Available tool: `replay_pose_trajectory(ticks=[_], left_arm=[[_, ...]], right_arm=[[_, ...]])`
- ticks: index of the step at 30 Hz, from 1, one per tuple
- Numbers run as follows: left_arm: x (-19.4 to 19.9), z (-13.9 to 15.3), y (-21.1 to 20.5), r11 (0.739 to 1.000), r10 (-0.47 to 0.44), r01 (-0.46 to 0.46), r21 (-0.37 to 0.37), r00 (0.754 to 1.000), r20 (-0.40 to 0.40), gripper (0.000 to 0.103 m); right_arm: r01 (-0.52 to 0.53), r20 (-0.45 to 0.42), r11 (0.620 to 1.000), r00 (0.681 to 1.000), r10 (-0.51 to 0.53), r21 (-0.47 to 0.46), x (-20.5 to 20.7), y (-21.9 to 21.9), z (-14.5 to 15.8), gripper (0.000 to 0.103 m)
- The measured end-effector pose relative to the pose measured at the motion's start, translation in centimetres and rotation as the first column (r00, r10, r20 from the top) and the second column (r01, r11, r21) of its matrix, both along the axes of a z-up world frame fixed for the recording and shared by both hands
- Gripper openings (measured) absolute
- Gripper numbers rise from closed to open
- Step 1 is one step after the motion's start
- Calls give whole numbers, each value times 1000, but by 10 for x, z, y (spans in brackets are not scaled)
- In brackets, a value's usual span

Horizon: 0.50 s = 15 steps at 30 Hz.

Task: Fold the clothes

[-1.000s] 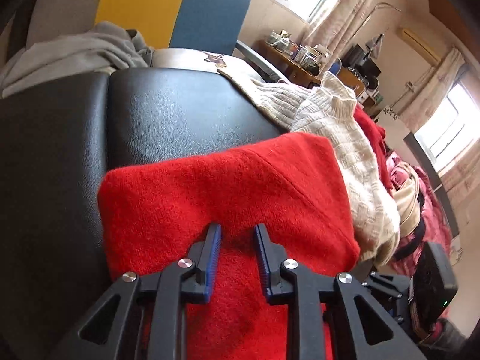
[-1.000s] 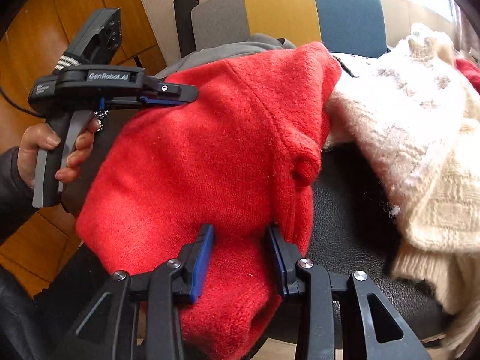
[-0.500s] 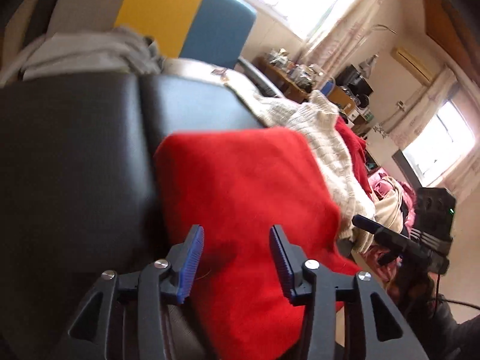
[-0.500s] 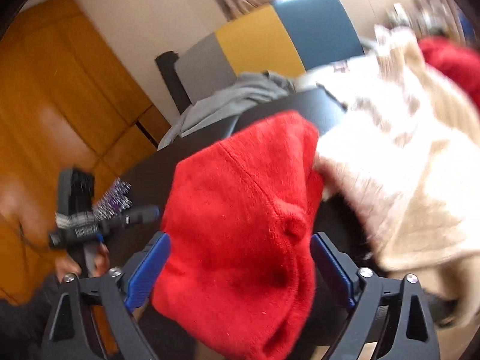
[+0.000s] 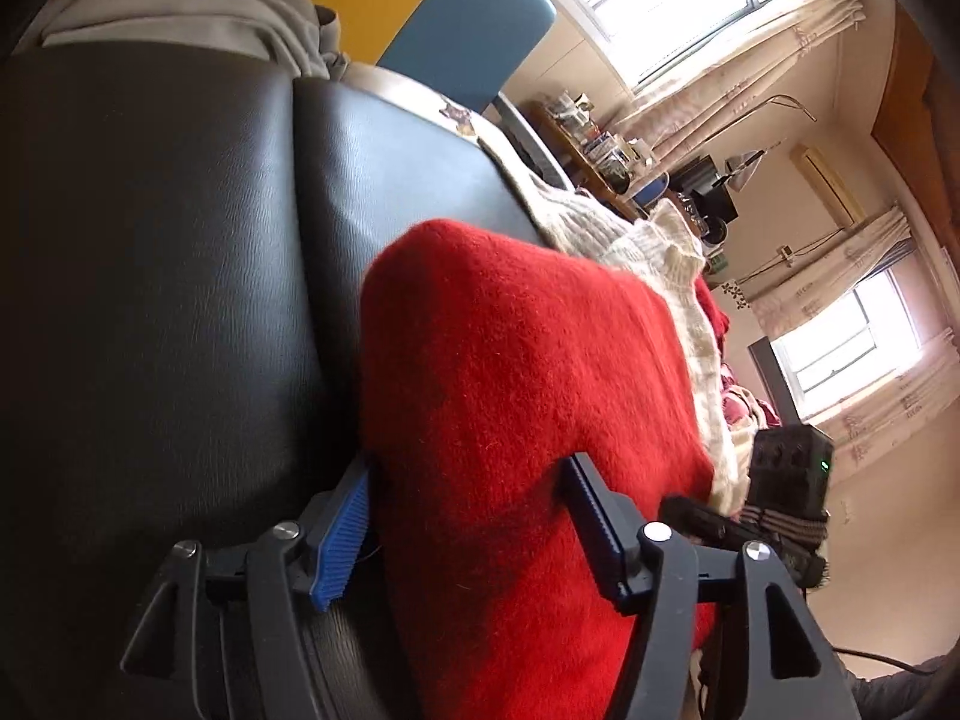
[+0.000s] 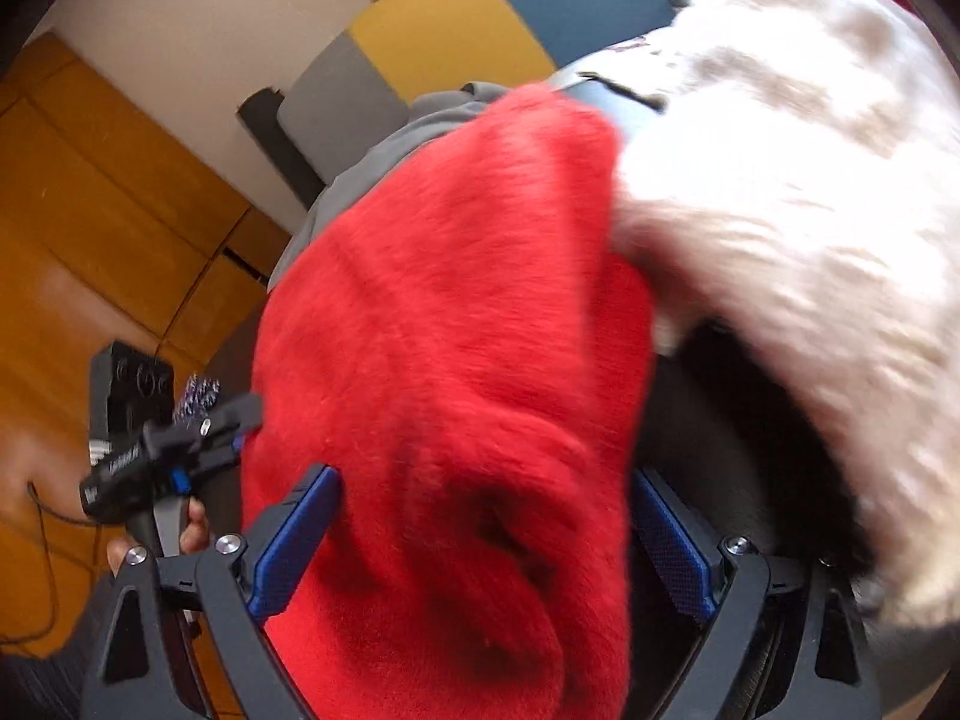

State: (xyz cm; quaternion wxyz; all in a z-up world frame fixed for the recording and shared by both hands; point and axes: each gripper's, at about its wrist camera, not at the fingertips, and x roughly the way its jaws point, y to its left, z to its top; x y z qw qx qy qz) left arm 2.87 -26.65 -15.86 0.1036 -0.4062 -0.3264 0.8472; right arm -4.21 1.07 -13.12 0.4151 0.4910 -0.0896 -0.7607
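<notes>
A: What are the two tools doing right now?

B: Both have let go. The left tool [image 5: 468,516] has just been opening; its jaws stand wide with the near edge of the red sweater [image 5: 528,396] between them, but the pads are not pressing on it. The right tool [image 6: 486,540] is spread about as wide as it goes, the red sweater [image 6: 456,324] bulging between its jaws, neither pad squeezing.

A: Why release it there?

B: I judge a fold has been laid. The sweater sits as a compact, doubled bundle on the black padded seat [image 5: 180,252], its near edge spilling over the front, so it no longer needs holding.

A: And what lies around it?

B: To its right, touching it, a cream knit garment [image 6: 792,180] is heaped, probably waiting its turn. At the far left a grey garment [image 5: 180,18] lies by the yellow and blue chair back [image 5: 456,36].

A: How are the hands posed?

B: Both tools tilt downward at the near edge of the sweater, one at each side. From the right wrist view, a hand [image 6: 174,534] grips the left tool's handle at the left of the sweater.
</notes>
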Motion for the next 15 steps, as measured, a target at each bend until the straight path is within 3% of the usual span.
replay_pose_trajectory(ticks=[2, 4, 6, 7, 9, 10, 11, 12, 13, 14, 15], left_arm=[[-4, 0, 4, 1000, 4, -4, -18, 1000, -12, 70], [-6, -4, 9, 1000, 12, -13, -23, 1000, -17, 85], [-13, -19, 21, 1000, -28, 28, -12, 999, 28, 91], [-15, -20, 30, 997, -55, 56, -55, 998, 30, 98], [-19, -20, 50, 981, -110, 113, -160, 994, 27, 102], [-20, -19, 52, 979, -104, 109, -170, 994, 36, 102], [-21, -19, 53, 981, -91, 97, -171, 995, 46, 100], [-22, -19, 54, 981, -77, 86, -171, 995, 56, 90], [-19, -16, 50, 987, -62, 69, -148, 997, 46, 73], [-14, -12, 47, 990, -47, 51, -133, 998, 35, 65], [-7, -6, 44, 991, -28, 31, -127, 999, 19, 48]], right_arm=[[-23, -30, 1000, 999, 24, 21, 3, -9, -2, 96], [-45, -59, 998, 997, 48, 42, 5, -17, -4, 93], [-51, -78, 997, 995, 55, 51, 6, -18, -7, 81], [-46, -83, 998, 995, 50, 49, 5, -15, -8, 75], [-35, -85, 999, 996, 38, 39, 3, -9, -10, 68], [-34, -86, 999, 996, 37, 40, 3, -8, -11, 66], [-35, -88, 998, 995, 38, 44, 3, -8, -11, 65], [-36, -90, 998, 995, 40, 49, 3, -9, -10, 64], [-52, -81, 998, 995, 55, 43, 3, -12, -8, 57], [-68, -73, 997, 995, 71, 36, 4, -15, -5, 50], [-84, -65, 996, 994, 86, 30, 4, -18, -3, 49]])
